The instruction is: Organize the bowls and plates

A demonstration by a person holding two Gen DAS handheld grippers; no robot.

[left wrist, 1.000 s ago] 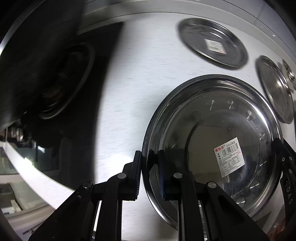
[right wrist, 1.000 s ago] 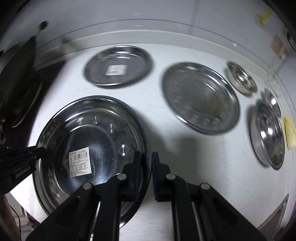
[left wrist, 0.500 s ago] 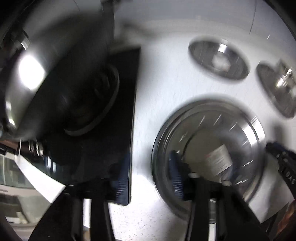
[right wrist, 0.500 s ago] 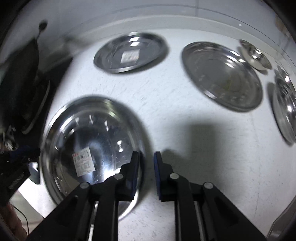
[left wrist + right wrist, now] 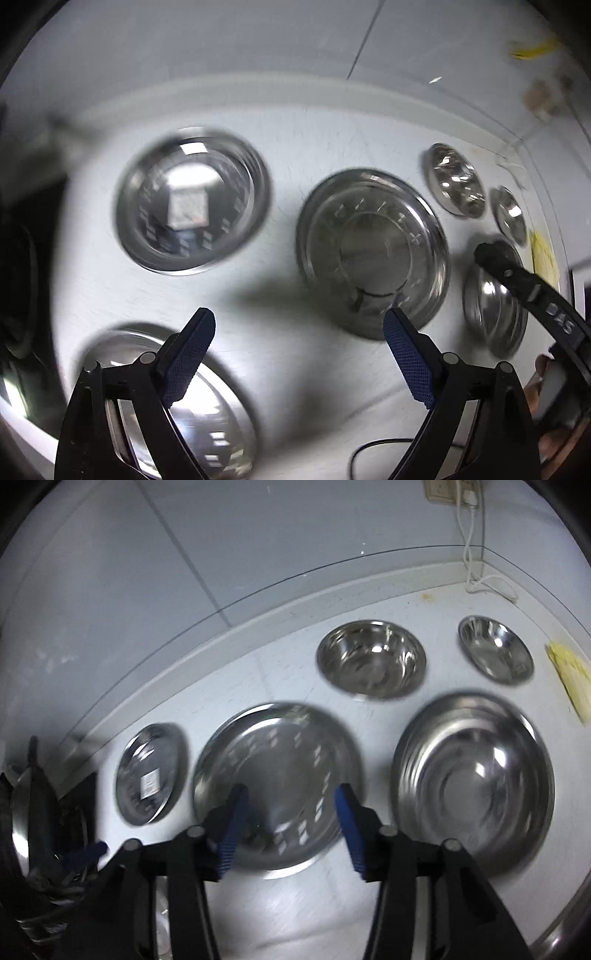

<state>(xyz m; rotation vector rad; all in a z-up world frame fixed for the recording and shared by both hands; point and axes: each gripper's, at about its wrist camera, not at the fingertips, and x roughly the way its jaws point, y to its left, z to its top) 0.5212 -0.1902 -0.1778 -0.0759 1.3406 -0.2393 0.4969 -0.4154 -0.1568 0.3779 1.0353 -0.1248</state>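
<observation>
Steel dishes lie on a white counter. In the left wrist view my left gripper (image 5: 299, 354) is open and empty above the counter, with the big labelled basin (image 5: 207, 417) under its left finger. Beyond lie a small labelled plate (image 5: 190, 205) and a wide flat plate (image 5: 373, 251). In the right wrist view my right gripper (image 5: 290, 825) is open and empty over the near edge of the wide flat plate (image 5: 277, 775). A large bowl (image 5: 474, 786) sits to its right, the small labelled plate (image 5: 151, 771) to its left. Two smaller bowls (image 5: 371, 659) (image 5: 495, 653) stand behind.
A dark stove and pan (image 5: 33, 812) are at the far left. A tiled wall (image 5: 258, 546) backs the counter, with a white cable (image 5: 472, 554) in the right corner. A yellow cloth (image 5: 570, 675) lies at the right edge. A thin black cord (image 5: 384, 446) lies near the counter's front.
Both grippers have let go of the big basin's rim and opened. Both have lifted and swung right, toward the flat plate and the bowls.
</observation>
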